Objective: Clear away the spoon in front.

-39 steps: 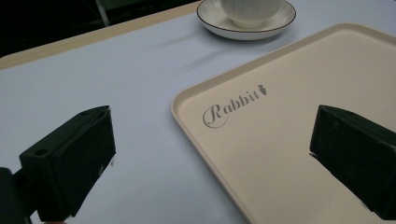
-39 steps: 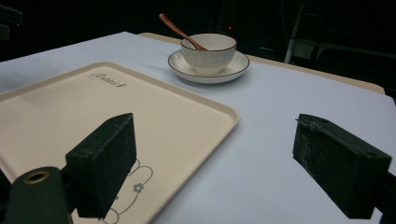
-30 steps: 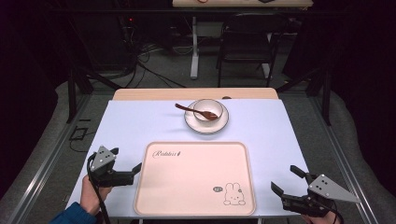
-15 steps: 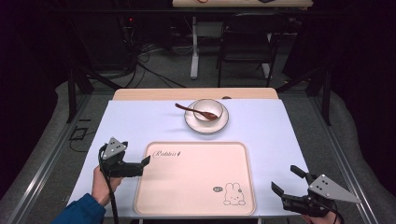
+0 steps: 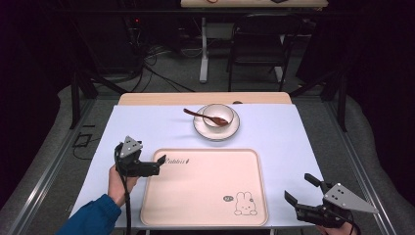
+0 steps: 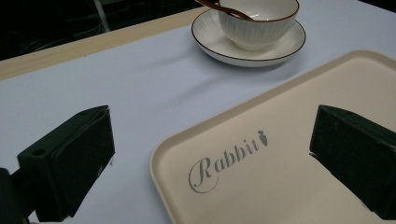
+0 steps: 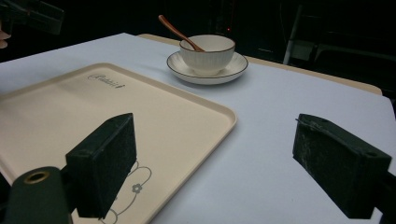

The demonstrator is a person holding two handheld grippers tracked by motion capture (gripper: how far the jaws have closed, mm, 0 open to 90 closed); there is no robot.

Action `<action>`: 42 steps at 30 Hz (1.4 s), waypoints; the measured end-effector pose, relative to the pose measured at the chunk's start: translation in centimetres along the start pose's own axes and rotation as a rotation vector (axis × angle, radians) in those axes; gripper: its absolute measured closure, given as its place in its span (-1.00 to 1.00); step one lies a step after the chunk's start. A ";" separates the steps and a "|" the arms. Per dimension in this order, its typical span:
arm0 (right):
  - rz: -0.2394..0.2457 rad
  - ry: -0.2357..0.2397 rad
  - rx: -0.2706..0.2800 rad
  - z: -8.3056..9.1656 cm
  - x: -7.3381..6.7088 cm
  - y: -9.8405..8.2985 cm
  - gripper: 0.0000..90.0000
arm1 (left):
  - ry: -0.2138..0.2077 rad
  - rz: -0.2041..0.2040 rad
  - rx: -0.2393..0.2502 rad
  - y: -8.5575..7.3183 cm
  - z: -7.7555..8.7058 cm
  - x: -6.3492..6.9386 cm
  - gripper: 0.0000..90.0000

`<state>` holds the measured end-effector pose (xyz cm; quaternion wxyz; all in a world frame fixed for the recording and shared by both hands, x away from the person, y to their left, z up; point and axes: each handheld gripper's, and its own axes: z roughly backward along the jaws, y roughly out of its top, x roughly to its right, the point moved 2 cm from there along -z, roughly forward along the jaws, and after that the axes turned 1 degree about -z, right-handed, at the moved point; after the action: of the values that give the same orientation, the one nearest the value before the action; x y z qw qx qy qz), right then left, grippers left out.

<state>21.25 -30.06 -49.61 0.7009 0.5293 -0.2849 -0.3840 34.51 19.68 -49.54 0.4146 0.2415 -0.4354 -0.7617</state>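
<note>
Left gripper [image 5: 155, 165]: jaws wide apart, nothing held. Over the last second you have carried it inward from the table's left edge; it now hangs over the near-left corner of the tray [image 5: 205, 196], one jaw over the blue cloth [image 6: 116, 93], the other over the tray bed beside the "Rabbit" lettering [image 6: 229, 161]. Judged: you are lining up to take that corner.

Right gripper [image 5: 306, 193]: jaws wide apart, nothing held. Unmoved over that second, off the tray's near-right corner, close to the rabbit drawing [image 7: 126, 193].

Tray: flat on the cloth, bare, not yet touched by either gripper.

Cup [image 5: 218, 115] on saucer [image 5: 216, 128], brown spoon [image 5: 195, 114] resting inside: beyond the tray's far edge, apart from it.
</note>
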 end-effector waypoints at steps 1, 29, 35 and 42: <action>-0.003 0.001 0.000 0.0 0.0 0.0 -0.72 | 0.000 -0.001 0.000 0.1 -0.1 0.0 -1.00; 0.000 0.001 0.002 0.0 0.0 0.0 -0.72 | 0.045 0.032 0.024 3.5 -5.4 0.7 -1.00; -0.002 0.001 0.001 0.0 0.0 0.0 -0.72 | 0.046 0.075 0.049 4.2 -6.5 0.7 -1.00; -0.006 0.001 0.000 0.0 0.0 0.0 -0.72 | 0.048 0.126 0.066 4.9 -7.5 0.4 -1.00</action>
<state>21.29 -30.09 -49.63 0.6997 0.5304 -0.2832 -0.3859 41.83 14.48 -49.14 0.4639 0.2453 -0.4647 -0.7132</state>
